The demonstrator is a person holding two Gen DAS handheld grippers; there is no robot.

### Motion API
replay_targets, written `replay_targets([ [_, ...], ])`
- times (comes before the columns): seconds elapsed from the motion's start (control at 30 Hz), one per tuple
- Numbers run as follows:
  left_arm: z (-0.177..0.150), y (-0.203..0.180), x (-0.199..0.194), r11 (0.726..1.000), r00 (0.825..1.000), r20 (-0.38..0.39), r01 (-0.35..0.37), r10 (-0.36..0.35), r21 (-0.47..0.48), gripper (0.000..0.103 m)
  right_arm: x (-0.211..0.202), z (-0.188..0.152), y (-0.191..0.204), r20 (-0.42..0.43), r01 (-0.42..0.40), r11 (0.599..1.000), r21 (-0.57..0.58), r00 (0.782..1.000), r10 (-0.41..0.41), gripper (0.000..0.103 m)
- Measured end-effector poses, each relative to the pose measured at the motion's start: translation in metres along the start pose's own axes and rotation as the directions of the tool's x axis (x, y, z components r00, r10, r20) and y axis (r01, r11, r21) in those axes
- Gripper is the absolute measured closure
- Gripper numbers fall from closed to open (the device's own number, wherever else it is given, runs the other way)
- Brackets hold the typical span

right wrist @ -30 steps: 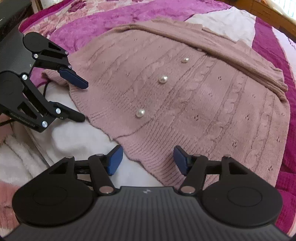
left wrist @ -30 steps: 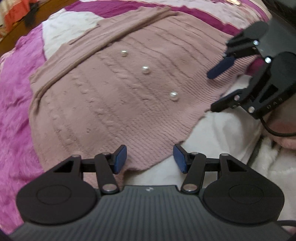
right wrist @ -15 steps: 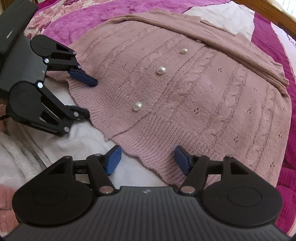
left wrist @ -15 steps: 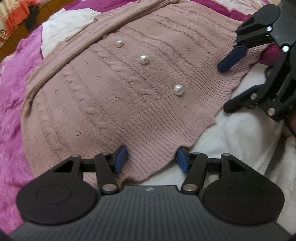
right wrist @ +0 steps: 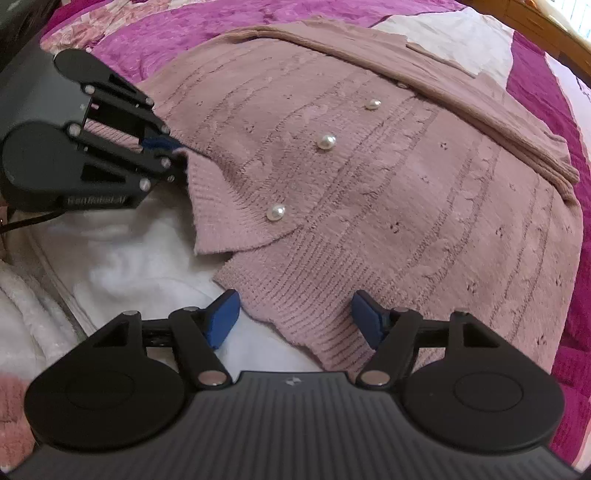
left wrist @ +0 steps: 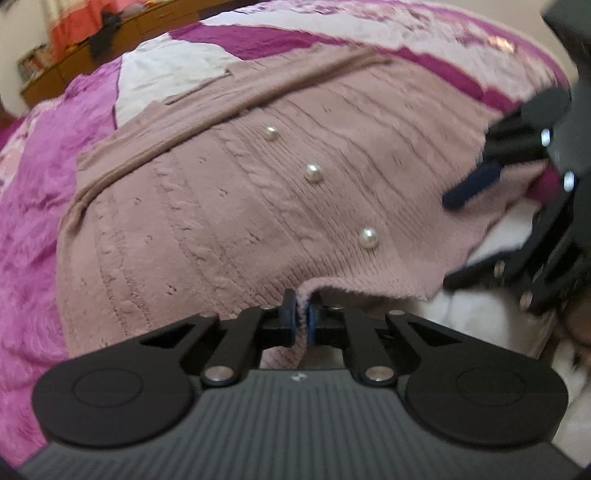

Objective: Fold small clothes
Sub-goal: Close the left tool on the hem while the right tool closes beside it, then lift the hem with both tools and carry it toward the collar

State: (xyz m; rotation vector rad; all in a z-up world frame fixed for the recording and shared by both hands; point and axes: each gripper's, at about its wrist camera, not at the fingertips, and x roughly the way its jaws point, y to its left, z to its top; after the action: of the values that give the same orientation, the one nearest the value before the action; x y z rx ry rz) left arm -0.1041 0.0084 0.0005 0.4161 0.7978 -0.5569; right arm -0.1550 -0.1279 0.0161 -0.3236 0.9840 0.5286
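Pinching cardigan [left wrist: 229,221] hem, left hand-held gripper [left wrist: 302,318]; right [right wrist: 294,320] opening (astride hem)

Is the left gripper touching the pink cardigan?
Touching. The left wrist view shows the left gripper shut on the hem of the pink cardigan, knit pinched between its pads.

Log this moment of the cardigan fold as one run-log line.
stage: hem pickup | left gripper: shut on pink cardigan hem | right gripper: jaws opening, astride hem, not gripping | surface: magenta bedspread
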Motion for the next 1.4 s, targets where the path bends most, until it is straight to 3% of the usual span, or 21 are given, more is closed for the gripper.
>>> replay_targets([
  [0.27, 0.007, 0.022, -0.007, 0.981, 0.997, 0.031, 0.070, -0.065, -0.183, 0.095, 0.011, 0.007, 0.014, 0.008, 0.031, 0.998, -0.059, 1.000, -0.030, 0.026],
  [0.33, 0.009, 0.025, -0.010, 0.976, 0.997, 0.043, 0.075, -0.067, -0.206, 0.095, 0.012, 0.008, 0.017, 0.035, 0.086, 0.993, -0.074, 0.996, -0.084, 0.026],
  [0.37, 0.010, 0.026, -0.012, 0.974, 0.997, 0.047, 0.075, -0.066, -0.212, 0.095, 0.012, 0.009, 0.018, 0.056, 0.158, 0.983, -0.092, 0.987, -0.153, 0.027],
  [0.4, 0.010, 0.027, -0.013, 0.974, 0.997, 0.051, 0.075, -0.065, -0.214, 0.095, 0.012, 0.009, 0.017, 0.067, 0.190, 0.978, -0.091, 0.981, -0.184, 0.030],
  [0.5, 0.009, 0.028, -0.015, 0.975, 0.996, 0.052, 0.079, -0.069, -0.210, 0.095, 0.009, 0.008, 0.012, 0.090, 0.217, 0.974, -0.064, 0.973, -0.211, 0.064],
  [0.6, 0.006, 0.024, -0.010, 0.978, 0.997, 0.039, 0.076, -0.070, -0.192, 0.093, 0.002, 0.006, 0.006, 0.126, 0.213, 0.977, -0.018, 0.970, -0.209, 0.078],
  [0.73, 0.005, 0.017, 0.002, 0.983, 0.999, -0.007, 0.051, -0.053, -0.176, 0.092, -0.003, 0.009, 0.007, 0.165, 0.216, 0.976, -0.003, 0.963, -0.213, 0.086],
  [1.0, 0.000, 0.004, 0.013, 0.994, 0.997, -0.052, 0.049, -0.054, -0.097, 0.090, -0.006, 0.007, 0.007, 0.182, 0.184, 0.983, 0.020, 0.966, -0.185, 0.088],
  [1.03, -0.001, 0.003, 0.012, 0.995, 0.997, -0.052, 0.050, -0.054, -0.088, 0.079, -0.005, 0.007, 0.007, 0.179, 0.176, 0.984, 0.022, 0.968, -0.177, 0.088],
  [1.07, -0.001, 0.001, 0.012, 0.996, 0.997, -0.052, 0.050, -0.055, -0.079, 0.060, -0.005, 0.006, 0.007, 0.175, 0.166, 0.986, 0.023, 0.970, -0.168, 0.088],
  [1.13, -0.004, -0.004, 0.011, 0.998, 0.998, -0.041, 0.036, -0.039, -0.056, 0.043, -0.006, 0.005, 0.007, 0.168, 0.150, 0.988, 0.023, 0.974, -0.151, 0.088],
  [1.4, -0.006, -0.020, 0.016, 0.997, 0.998, -0.023, -0.053, 0.054, 0.060, 0.044, 0.007, 0.004, 0.007, 0.111, 0.121, 0.992, 0.032, 0.986, -0.123, 0.087],
])
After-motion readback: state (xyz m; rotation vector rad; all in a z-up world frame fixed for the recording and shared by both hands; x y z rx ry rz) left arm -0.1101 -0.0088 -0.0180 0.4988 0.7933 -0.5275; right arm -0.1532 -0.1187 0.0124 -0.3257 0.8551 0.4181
